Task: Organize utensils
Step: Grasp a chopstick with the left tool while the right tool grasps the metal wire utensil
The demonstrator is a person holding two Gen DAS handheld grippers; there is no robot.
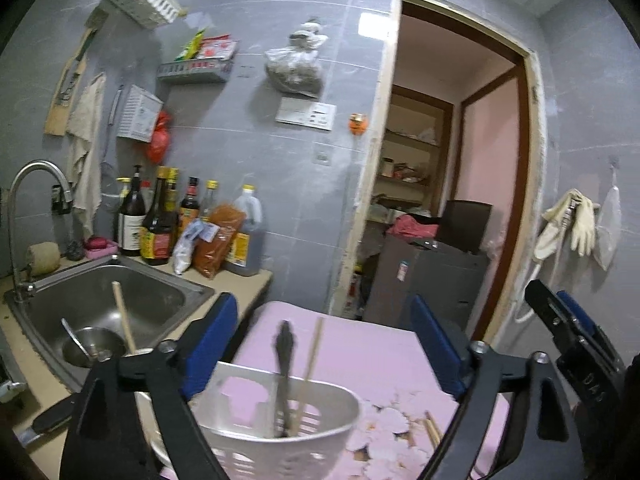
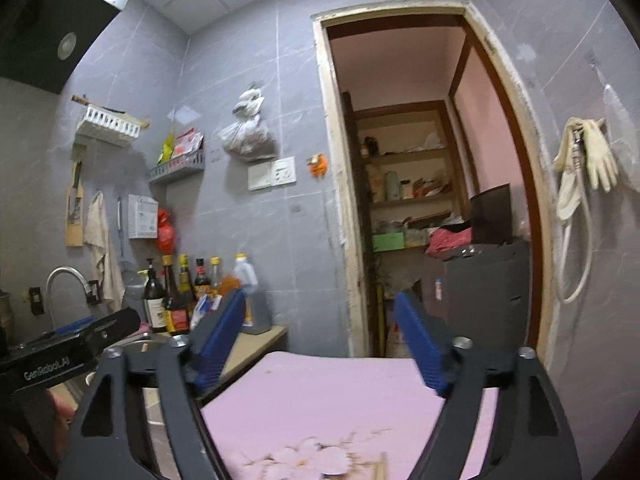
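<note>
A: Both jaws wide, empty? Where's a chopstick (image 1: 124, 318)?

B: Yes, left gripper (image 1: 324, 344), right gripper (image 2: 320, 340) too. Lower left, leaning in the sink (image 1: 160, 300); white utensil basket (image 1: 280, 420) bottom centre.

A: Probably light, stiff, maybe slippery; pinch mid-shaft.

black gripper (image 1: 324, 344) frames, blue ribbed pads (image 2: 420, 340), silver screws.

"GenRobot.AI" in white letters on the black left tool (image 2: 72, 344).
</note>
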